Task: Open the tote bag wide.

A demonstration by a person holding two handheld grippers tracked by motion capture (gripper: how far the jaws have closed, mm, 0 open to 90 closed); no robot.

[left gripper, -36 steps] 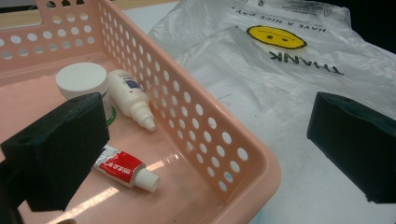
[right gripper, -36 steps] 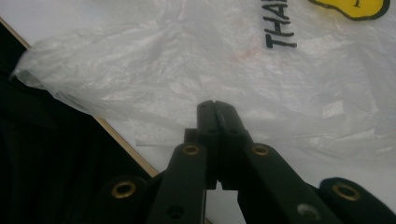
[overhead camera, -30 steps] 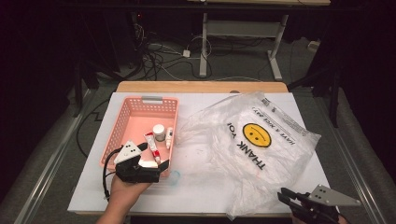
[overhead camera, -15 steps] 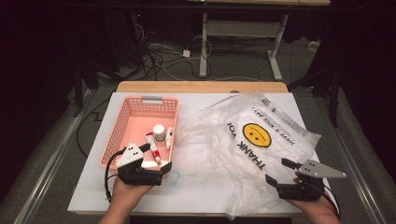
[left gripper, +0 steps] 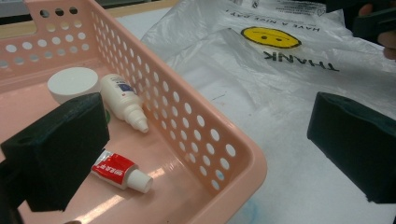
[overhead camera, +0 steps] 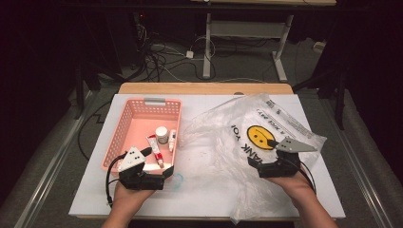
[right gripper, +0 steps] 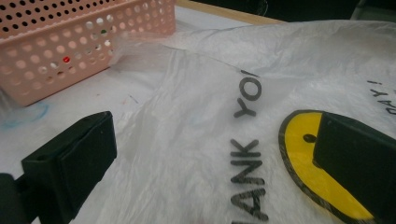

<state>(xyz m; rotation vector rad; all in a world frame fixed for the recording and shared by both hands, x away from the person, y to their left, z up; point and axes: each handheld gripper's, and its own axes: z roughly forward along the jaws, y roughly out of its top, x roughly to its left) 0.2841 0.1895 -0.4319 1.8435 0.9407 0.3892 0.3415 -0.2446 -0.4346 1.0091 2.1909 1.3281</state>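
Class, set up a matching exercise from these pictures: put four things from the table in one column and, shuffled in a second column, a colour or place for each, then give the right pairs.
1 basket
2 plastic bag
3 small tube
4 right gripper

A red label, white cap
B pink, full of holes
C open above the smiley face
D clear, lying right of the basket

Pairs: 1-B, 2-D, 3-A, 4-C

Your high view is evenly lit from above on the table (overhead camera: 204, 190), while the room around it falls into near-black. The picture is soft and a little grainy. In your left claw view, glare streaks the floor of the pink basket (left gripper: 243, 163). In both claw views the close black jaws are blurred, and the plastic bag (right gripper: 201, 140) reads sharper farther off.
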